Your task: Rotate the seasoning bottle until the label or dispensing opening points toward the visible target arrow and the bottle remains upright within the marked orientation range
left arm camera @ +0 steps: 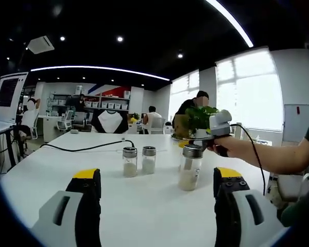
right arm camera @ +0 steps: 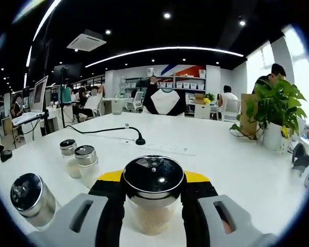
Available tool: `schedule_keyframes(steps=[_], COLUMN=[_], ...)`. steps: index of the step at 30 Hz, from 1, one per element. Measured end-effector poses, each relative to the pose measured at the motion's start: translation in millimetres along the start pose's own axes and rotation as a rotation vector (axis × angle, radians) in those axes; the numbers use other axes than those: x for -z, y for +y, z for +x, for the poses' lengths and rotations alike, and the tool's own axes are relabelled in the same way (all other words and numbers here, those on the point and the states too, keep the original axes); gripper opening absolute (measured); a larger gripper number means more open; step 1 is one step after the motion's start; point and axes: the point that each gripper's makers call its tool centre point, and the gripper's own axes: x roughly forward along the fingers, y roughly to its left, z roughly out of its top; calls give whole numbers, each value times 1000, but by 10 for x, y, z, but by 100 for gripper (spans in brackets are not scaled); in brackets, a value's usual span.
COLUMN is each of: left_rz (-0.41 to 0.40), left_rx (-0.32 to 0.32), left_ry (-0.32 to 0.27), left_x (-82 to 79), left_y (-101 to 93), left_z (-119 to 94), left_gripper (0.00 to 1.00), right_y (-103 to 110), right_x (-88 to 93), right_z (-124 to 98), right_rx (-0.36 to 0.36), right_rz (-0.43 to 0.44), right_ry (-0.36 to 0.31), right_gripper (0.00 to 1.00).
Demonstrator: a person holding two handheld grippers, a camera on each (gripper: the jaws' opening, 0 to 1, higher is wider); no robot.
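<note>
Upright on the white table (right arm camera: 237, 154), the seasoning bottle (right arm camera: 153, 193) sits apparently clamped between the right gripper (right arm camera: 153, 206) jaws; at nine o'clock, the left gripper (left arm camera: 157, 193) gapes wide.

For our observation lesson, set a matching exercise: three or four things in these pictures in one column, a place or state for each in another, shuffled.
Column one:
1. steel-capped glass seasoning bottle
2. black cable
3. green potted plant
4. left tongs

Column two:
A. open, holding nothing
B. lying across the white table
C. between the right tongs
D. standing at the table's far right in the right gripper view

Pairs: 1-C, 2-B, 3-D, 4-A
</note>
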Motion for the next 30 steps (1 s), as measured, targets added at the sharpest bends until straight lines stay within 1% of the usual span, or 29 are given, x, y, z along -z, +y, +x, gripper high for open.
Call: schedule_keyframes(steps=[4, 7, 13, 17, 26, 30], left_rz=[-2, 5, 4, 1, -1, 14], left_rx=[7, 12, 34, 37, 40, 39], left_ry=[5, 9, 12, 15, 22, 5], left_x=[22, 34, 43, 60, 91, 56], left_y=[-27, -48, -103, -113, -119, -125], left_z=[5, 21, 63, 64, 72, 72], left_gripper=[95, 96, 96, 96, 96, 94], right_y=[0, -30, 76, 135, 179, 182], right_x=[13, 48, 156, 201, 239, 251], right_z=[-82, -127, -427, -611, -854, -942], right_rx=[9, 34, 31, 33, 37, 44], right_rz=[2, 5, 6, 6, 12, 16], right_ry=[3, 7, 8, 13, 12, 17], right_gripper=[40, 40, 40, 40, 40, 40])
